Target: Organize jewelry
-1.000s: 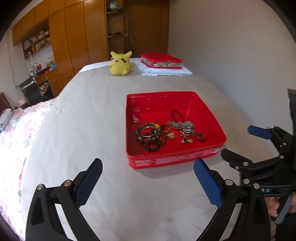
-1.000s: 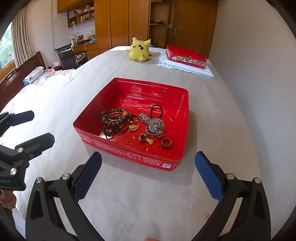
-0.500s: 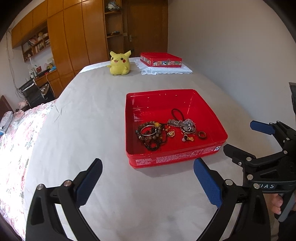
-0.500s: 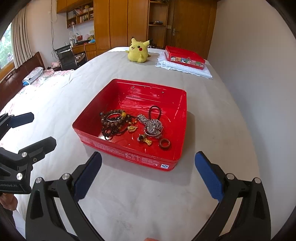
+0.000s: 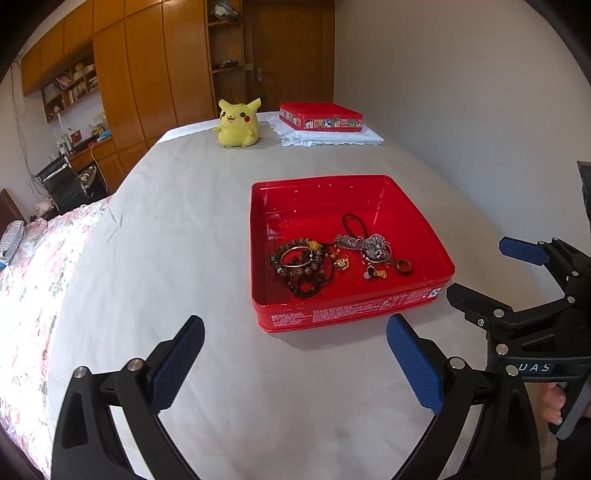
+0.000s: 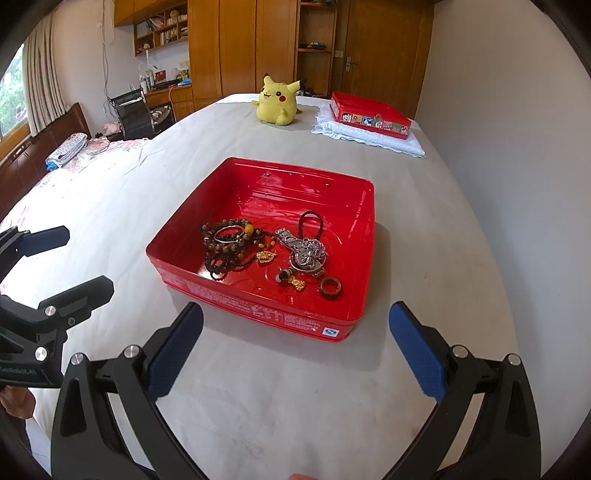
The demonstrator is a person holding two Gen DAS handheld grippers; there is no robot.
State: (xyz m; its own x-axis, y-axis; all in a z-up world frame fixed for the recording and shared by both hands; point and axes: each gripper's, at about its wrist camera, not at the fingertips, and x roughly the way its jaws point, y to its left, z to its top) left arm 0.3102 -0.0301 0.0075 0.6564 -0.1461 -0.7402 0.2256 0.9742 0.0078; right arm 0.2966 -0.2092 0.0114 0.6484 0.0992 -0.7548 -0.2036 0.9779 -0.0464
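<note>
Both grippers [image 5: 295, 354] [image 6: 295, 343] hovering agape, empty, edging slightly back from red tin [image 5: 351, 314]; jewelry [image 5: 332, 254] lying heaped inside, unmoved; sorting stage undeterminable.

Jewelry [image 5: 328, 258] in tin [image 5: 351, 314] mid-bed; plush [image 5: 238, 123] and lidded box [image 5: 320, 117] on cloth [image 5: 332, 138] behind.

A home bedroom: sheeted bed [image 6: 258, 387], wooden wardrobes [image 6: 240, 48], plush toy [image 6: 277, 99], bookshelves [image 6: 162, 31].
</note>
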